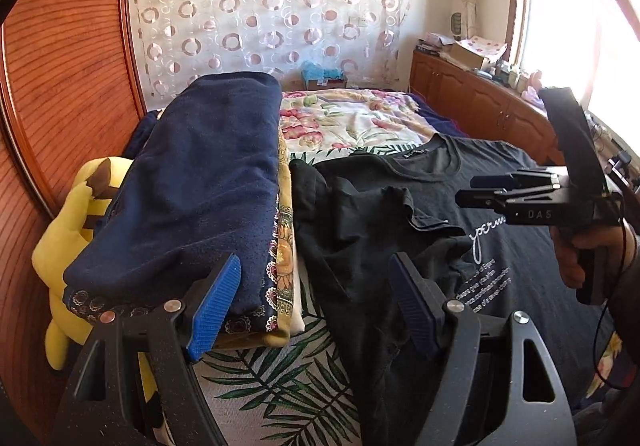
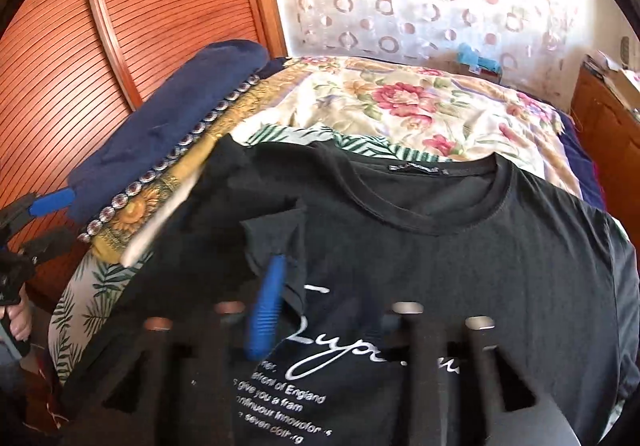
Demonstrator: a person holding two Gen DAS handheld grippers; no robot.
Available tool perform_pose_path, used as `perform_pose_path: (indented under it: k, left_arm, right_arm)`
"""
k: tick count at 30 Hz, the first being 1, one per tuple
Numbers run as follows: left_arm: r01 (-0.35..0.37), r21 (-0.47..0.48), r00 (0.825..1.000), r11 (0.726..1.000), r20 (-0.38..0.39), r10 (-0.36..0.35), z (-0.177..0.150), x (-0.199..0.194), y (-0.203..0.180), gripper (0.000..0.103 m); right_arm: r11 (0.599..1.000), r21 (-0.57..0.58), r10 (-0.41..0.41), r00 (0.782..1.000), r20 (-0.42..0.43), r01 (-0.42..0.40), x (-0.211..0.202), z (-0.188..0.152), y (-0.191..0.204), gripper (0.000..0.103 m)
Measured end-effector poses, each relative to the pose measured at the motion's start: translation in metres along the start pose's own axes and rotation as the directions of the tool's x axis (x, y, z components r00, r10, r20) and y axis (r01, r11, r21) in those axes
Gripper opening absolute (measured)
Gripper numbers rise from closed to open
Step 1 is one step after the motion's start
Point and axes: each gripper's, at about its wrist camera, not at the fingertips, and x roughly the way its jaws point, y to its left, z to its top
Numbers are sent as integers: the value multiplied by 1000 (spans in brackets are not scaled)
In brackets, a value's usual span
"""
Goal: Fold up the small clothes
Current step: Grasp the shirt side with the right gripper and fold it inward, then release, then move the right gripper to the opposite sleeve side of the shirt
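Black cotton T-shirt (image 2: 460, 258) with white script lies face-up on the leaf-print bed sheet (image 1: 276, 378) beside a folded stack (image 1: 192, 186), left sleeve flipped inward; left claw (image 1: 316, 306) hovers apart, empty; right claw (image 2: 320, 310) apart over the sleeve, likely for the side fold.
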Motion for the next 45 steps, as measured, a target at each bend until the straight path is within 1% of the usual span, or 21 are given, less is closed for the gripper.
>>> perform_pose_path:
  k: [5,7,12,13,14,15,16,19,21,23,25,27,29,30,32,33,35,37,39,43,45]
  left_arm:
    - [-19,-1,1000,1000,5,19,-3,-5,0,77]
    - [-22,-6,1000,1000,3,22,-3,-6,0,77]
    - [-34,-3,999,999,9,34,-2,-10,-2,77]
    - [-35,-1,999,999,13,35,-1,-12,-4,77]
    - [-34,1,999,999,17,34,0,-13,-5,77]
    - [-33,4,999,999,23,33,1,-16,-6,77]
    - [-29,7,999,1000,29,29,2,-18,-8,77]
    - [-16,20,999,1000,38,15,3,-20,-16,77]
    - [-3,38,999,999,40,2,5,-18,-24,77]
    - [15,47,999,999,39,-17,8,-14,-30,77]
    - [33,54,999,998,33,-35,10,-9,-38,77]
    - [54,67,998,996,26,-55,11,-2,-48,77]
    - [67,81,998,994,8,-68,11,7,-59,77]
    - [79,86,997,993,-1,-79,10,12,-64,77]
    - [120,95,993,988,-29,-118,6,25,-76,77]
    - [141,99,990,985,-41,-138,4,29,-82,76]
    - [198,101,979,975,-71,-191,1,39,-93,65]
    - [236,105,968,966,-115,-224,-4,52,-105,50]
    - [269,114,957,956,-145,-252,-8,61,-115,42]
    - [241,152,957,959,-200,-209,-14,77,-130,41]
    - [241,157,955,958,-217,-205,-16,81,-132,41]
  right_arm:
    - [996,-35,79,997,-13,-79,16,10,11,53]
    - [992,-72,102,994,-28,-104,32,9,29,53]
    - [988,-125,82,994,-78,-91,74,15,37,53]
    - [990,-122,66,994,-87,-77,76,19,31,49]
    - [992,-118,35,996,-86,-45,79,27,27,27]
    - [994,-109,-15,997,-74,7,81,29,24,19]
    - [994,-84,-77,996,-56,72,79,33,19,19]
    - [980,14,-199,980,-14,199,60,34,-10,19]
    - [980,46,-197,980,21,195,49,38,-17,19]
    - [978,59,-205,978,40,202,30,31,-23,25]
    - [979,74,-197,978,72,192,8,17,-29,29]
    - [979,102,-184,978,97,174,-17,-4,-47,37]
    - [976,119,-196,974,111,183,-37,-24,-62,47]
    - [972,128,-211,971,114,196,-38,-34,-81,48]
    - [962,150,-246,963,110,229,-57,-50,-98,49]
    - [957,161,-262,959,105,243,-69,-58,-101,49]
    - [943,187,-295,951,91,275,-87,-75,-109,49]
    - [928,217,-324,943,73,302,-99,-96,-116,49]
    - [919,240,-332,942,48,312,-108,-110,-121,49]
    - [904,281,-338,941,7,322,-113,-136,-117,49]
    - [901,296,-332,943,-4,318,-117,-143,-112,49]
